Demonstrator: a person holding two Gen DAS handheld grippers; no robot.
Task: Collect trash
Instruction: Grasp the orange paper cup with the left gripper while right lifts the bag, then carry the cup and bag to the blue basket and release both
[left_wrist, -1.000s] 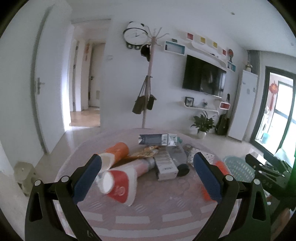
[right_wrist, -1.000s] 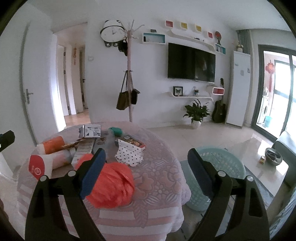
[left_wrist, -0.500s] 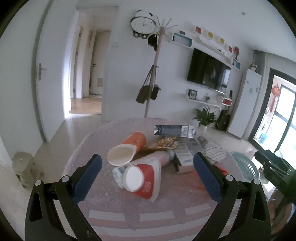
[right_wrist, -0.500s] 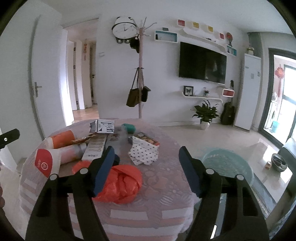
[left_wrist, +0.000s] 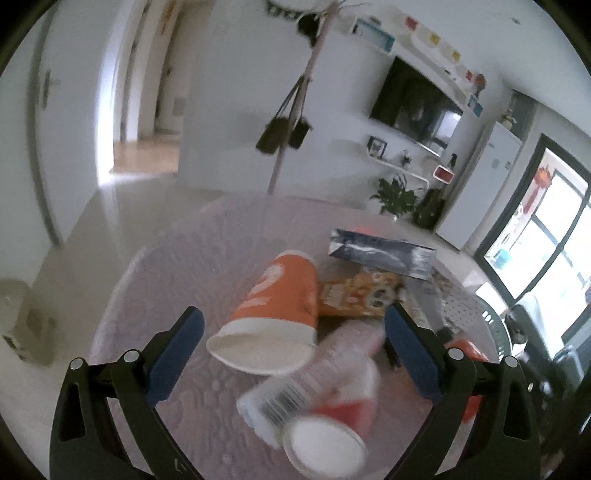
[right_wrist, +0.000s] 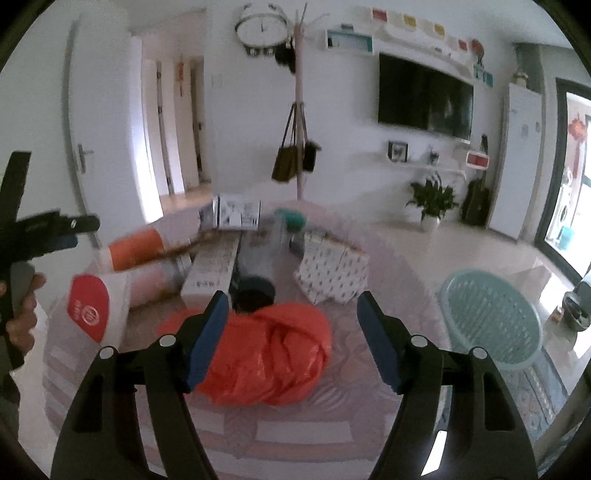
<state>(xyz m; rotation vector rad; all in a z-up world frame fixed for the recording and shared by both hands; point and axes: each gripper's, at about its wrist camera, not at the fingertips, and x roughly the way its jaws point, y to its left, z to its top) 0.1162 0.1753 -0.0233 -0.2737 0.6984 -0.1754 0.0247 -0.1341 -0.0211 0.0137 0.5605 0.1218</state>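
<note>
Trash lies on a round table (left_wrist: 177, 266) with a pink cloth. In the left wrist view my left gripper (left_wrist: 293, 332) is open, low over an orange paper cup (left_wrist: 277, 306) lying on its side between the jaws. A red and white cup (left_wrist: 325, 435) and a plastic bottle (left_wrist: 295, 387) lie nearer the camera. In the right wrist view my right gripper (right_wrist: 291, 325) is open just above a crumpled orange plastic bag (right_wrist: 269, 354). The left gripper (right_wrist: 48, 236) shows at the far left there.
A snack wrapper (left_wrist: 358, 295), a dark carton (left_wrist: 380, 254), a white box (right_wrist: 214, 269), a polka-dot pouch (right_wrist: 332, 273) and a dark tumbler (right_wrist: 255, 273) lie on the table. A light green basket (right_wrist: 491, 317) stands on the floor to the right.
My left gripper has moved forward and down over the orange cup. My right gripper has closed in on the orange bag, jaws a little narrower.
</note>
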